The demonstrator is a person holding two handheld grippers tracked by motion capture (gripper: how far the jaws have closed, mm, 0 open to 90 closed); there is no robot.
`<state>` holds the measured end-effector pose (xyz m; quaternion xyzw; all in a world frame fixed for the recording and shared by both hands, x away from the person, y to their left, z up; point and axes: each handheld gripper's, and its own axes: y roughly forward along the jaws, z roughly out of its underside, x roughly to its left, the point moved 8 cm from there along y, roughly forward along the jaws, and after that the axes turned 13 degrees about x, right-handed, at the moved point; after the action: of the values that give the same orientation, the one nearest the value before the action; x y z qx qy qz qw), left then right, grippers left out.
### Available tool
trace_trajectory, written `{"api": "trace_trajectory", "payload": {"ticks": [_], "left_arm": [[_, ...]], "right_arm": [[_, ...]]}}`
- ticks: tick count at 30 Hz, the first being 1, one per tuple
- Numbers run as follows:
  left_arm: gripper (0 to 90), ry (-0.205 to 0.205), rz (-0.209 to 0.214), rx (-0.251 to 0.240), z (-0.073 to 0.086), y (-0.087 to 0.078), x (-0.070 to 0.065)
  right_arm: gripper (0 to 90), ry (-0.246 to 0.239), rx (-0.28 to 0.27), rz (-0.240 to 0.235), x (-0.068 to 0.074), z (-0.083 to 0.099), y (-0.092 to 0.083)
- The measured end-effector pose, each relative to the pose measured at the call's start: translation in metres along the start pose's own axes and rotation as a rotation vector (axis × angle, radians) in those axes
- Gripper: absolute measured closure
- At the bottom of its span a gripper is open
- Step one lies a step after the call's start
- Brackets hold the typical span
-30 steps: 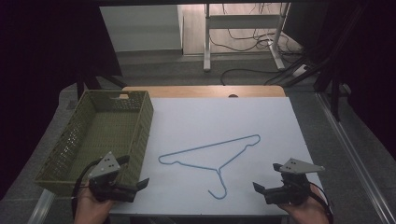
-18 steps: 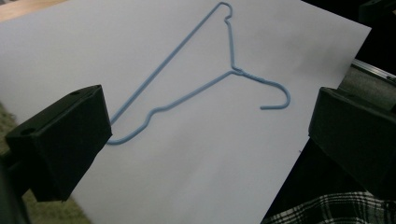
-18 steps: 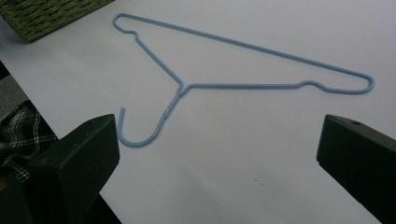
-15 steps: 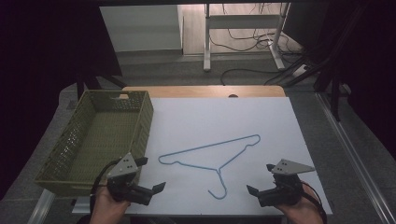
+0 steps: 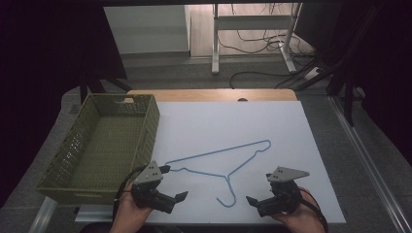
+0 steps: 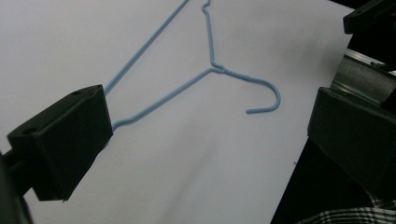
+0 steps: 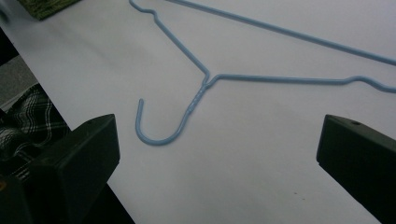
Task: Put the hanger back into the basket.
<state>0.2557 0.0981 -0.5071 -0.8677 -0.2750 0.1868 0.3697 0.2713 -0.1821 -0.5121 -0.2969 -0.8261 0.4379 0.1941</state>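
A light blue wire hanger is lying flat on the white sheet that is covering the counter, its hook curling toward the person's edge and its long bar running away toward the far right. The left claw is hovering just beside the hanger's left shoulder corner, jaws standing wide apart and gripping nothing; in the left gripper view the wire is passing close by one black jaw (whether it is touching, I cannot tell). The right claw is waiting near the hook, a little to its right, jaws likewise spread and empty, and the right gripper view is showing the hook lying between them farther off. An olive-green basket is sitting at the left, overlapping the sheet's edge.
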Motion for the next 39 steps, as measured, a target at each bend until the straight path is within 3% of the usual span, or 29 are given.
{"api": "trace_trajectory", "payload": {"ticks": [4, 11, 19, 23, 27, 31, 39], "left_arm": [[0.4, -0.002, 0.002, 0.021, 0.001, 0.01, 0.002], [1.3, -0.007, 0.037, 0.062, 0.002, 0.025, 0.004], [0.7, -0.004, 0.049, 0.045, 0.0, 0.036, 0.012], [0.2, 0.005, 0.049, 0.062, 0.0, 0.043, 0.013], [0.0, 0.013, 0.066, 0.059, -0.002, 0.048, 0.014], [0.0, 0.03, 0.056, 0.074, -0.002, 0.053, 0.015], [0.0, 0.042, 0.078, 0.068, -0.005, 0.058, 0.015]], "right_arm": [[2.2, -0.01, 0.026, -0.023, 0.005, -0.001, 0.008], [9.3, -0.058, 0.059, -0.017, 0.016, -0.005, 0.021], [19.8, -0.087, 0.051, -0.064, 0.032, -0.013, 0.032], [29.1, -0.11, 0.06, -0.061, 0.039, -0.015, 0.039], [42.2, -0.125, 0.087, -0.079, 0.044, -0.014, 0.047], [55.4, -0.134, 0.119, -0.106, 0.05, -0.013, 0.056], [71.2, -0.174, 0.17, -0.134, 0.059, -0.01, 0.075]]}}
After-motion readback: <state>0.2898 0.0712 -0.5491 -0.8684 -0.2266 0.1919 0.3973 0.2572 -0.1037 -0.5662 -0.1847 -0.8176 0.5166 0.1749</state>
